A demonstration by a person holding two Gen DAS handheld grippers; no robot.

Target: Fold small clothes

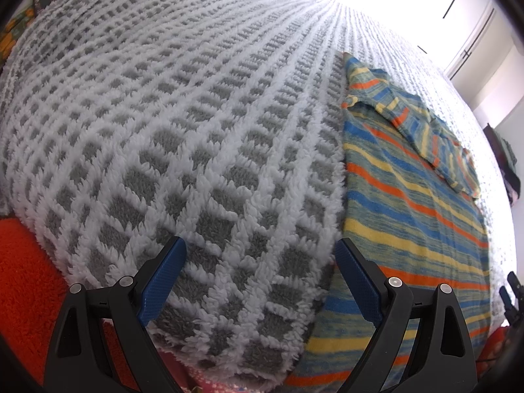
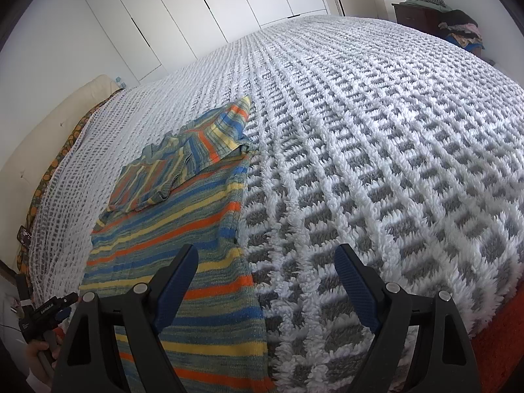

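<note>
A knitted striped garment (image 2: 183, 239) in blue, orange, yellow and grey-green lay flat on a fluffy grey-and-white checked blanket (image 2: 376, 150), left of centre in the right wrist view, one sleeve folded across it. The left gripper (image 1: 260, 249) and right gripper (image 2: 265, 255) both stood wide apart, textured blue pads (image 2: 355, 288) holding nothing.

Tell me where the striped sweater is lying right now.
The striped sweater lies flat on the grey-and-white checked blanket, one sleeve folded across it. In the left wrist view it sits right of centre; in the right wrist view, left of centre.
</note>
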